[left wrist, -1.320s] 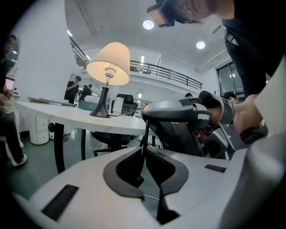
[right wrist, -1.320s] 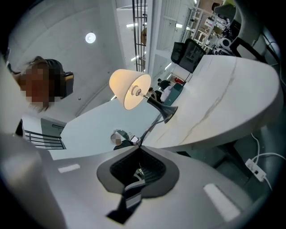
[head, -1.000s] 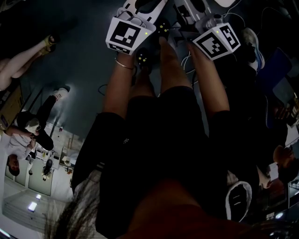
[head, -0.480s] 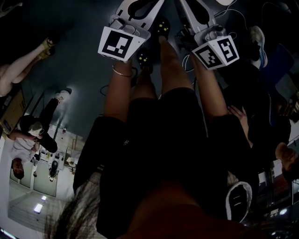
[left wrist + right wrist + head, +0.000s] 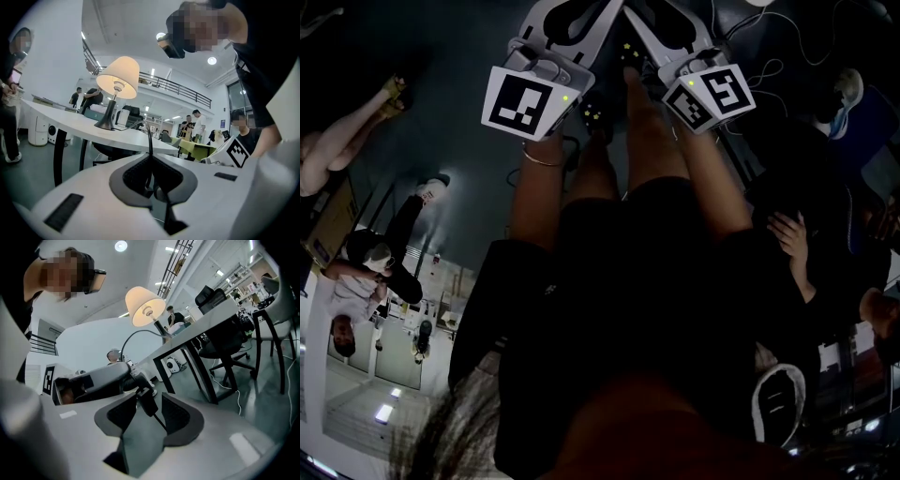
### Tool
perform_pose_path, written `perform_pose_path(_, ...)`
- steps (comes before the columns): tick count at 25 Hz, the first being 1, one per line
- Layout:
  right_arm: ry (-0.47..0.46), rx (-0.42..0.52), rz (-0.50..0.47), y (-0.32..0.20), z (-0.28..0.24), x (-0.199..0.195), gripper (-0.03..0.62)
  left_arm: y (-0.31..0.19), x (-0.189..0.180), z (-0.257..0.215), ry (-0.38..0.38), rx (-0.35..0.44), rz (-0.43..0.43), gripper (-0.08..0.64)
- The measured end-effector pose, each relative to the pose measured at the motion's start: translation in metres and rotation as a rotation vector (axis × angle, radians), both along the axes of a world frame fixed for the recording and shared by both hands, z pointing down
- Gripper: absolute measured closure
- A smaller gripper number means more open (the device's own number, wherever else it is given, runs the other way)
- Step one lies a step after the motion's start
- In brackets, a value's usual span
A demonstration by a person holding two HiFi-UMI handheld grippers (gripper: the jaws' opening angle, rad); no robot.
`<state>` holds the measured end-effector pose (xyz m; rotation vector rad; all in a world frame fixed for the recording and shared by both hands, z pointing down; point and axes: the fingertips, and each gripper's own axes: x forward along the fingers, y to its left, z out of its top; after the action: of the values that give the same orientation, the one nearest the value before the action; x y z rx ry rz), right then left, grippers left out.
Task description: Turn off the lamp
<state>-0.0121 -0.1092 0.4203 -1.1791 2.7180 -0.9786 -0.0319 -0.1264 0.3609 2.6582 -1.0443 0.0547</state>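
Black cord (image 5: 149, 138) sits clamped in your left gripper (image 5: 150, 155); your right gripper (image 5: 150, 398), jaws just opened wide, flanks the inline switch (image 5: 146, 404) without pressing. Your lamp (image 5: 119, 77) glows.

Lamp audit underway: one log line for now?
lamp: looks lit | left gripper: shut on cord | right gripper: just opened, switch between jaws

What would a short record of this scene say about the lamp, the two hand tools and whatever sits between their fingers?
Lamp: appears lit, standing on the white table
Left gripper: fingers shut on the black cord
Right gripper: fingers apart, having just opened
Switch: on the cord, between the right fingers
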Motion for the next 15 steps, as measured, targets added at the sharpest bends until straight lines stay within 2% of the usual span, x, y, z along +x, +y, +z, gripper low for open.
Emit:
perform_pose_path(3,-0.01,0.004,-0.011,0.003,0.002,-0.007,0.448,0.002,0.005,-0.005,0.015,0.002,0.013,0.538)
perform_pose_path(8,-0.039,0.014,0.015,-0.002,-0.002,-0.011,0.446,-0.003,0.009,-0.014,0.097,-0.014,-0.009,0.538)
perform_pose_path(15,-0.085,0.015,0.056,-0.002,0.001,-0.007,0.448,0.007,0.016,-0.011,0.124,-0.017,0.004,0.538)
